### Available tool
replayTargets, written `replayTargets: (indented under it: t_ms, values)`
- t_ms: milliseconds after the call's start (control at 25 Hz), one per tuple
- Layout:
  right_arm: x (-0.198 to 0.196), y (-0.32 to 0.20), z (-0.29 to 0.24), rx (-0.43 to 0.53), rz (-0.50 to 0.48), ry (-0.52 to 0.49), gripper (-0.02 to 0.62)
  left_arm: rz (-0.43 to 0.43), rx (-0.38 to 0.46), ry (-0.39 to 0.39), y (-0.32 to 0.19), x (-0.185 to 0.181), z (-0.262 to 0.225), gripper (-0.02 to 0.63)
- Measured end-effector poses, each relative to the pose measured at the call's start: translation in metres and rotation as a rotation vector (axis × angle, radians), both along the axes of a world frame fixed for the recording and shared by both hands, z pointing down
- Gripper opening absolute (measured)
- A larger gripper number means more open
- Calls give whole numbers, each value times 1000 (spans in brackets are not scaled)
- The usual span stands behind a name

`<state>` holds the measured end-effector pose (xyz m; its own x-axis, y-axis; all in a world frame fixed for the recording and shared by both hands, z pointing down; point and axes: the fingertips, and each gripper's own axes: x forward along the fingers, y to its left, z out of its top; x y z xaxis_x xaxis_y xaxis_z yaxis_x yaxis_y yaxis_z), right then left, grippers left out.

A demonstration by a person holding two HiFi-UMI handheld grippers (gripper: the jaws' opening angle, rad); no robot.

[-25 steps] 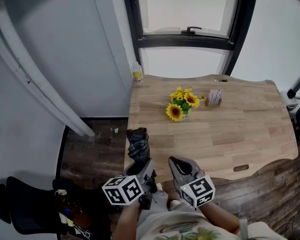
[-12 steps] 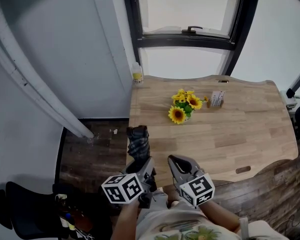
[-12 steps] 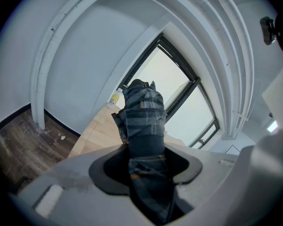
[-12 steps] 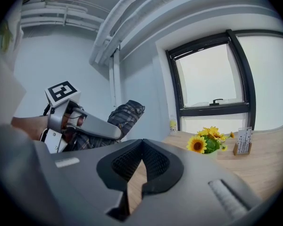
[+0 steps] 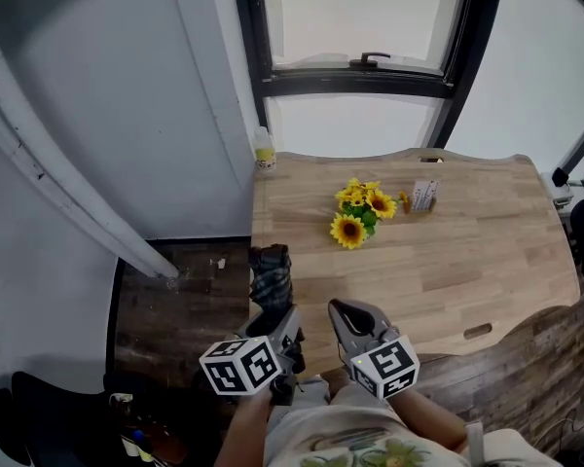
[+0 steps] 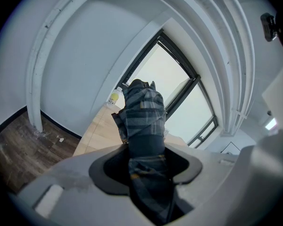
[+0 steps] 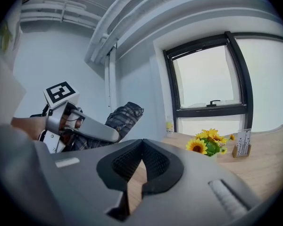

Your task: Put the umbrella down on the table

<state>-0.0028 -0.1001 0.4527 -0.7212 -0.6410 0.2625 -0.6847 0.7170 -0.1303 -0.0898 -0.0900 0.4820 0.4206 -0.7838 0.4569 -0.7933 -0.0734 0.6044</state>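
Seen from the person's head, looking down: a wooden desk below a window. The left gripper has its fingers clamped round a folded, plaid umbrella. The umbrella points away from the person and hangs in the air at the desk's near left corner, partly over its left edge. It is not resting on the wood. The right gripper is just beside it at the near edge, with its fingers closed on nothing.

A bunch of sunflowers stands near the middle of the desk. A small card stand is toward the far edge, and a bottle sits at the far left corner.

The umbrella has not yet been laid down. To do this well, it probably needs to move inward from the left edge, over the bare wood between the near edge and the sunflowers. The left gripper should then tilt and lower until the umbrella's whole length lies on the desk, and only then let go. If it is released over the corner, it may roll or tip off onto the floor.
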Motion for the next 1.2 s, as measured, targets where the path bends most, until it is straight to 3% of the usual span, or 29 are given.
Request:
replayTargets:
  t_ms: [1200]
  values:
    - [-11, -44, 15, -6, 94, 4, 0, 81, -83, 3, -43, -11, 36, 209]
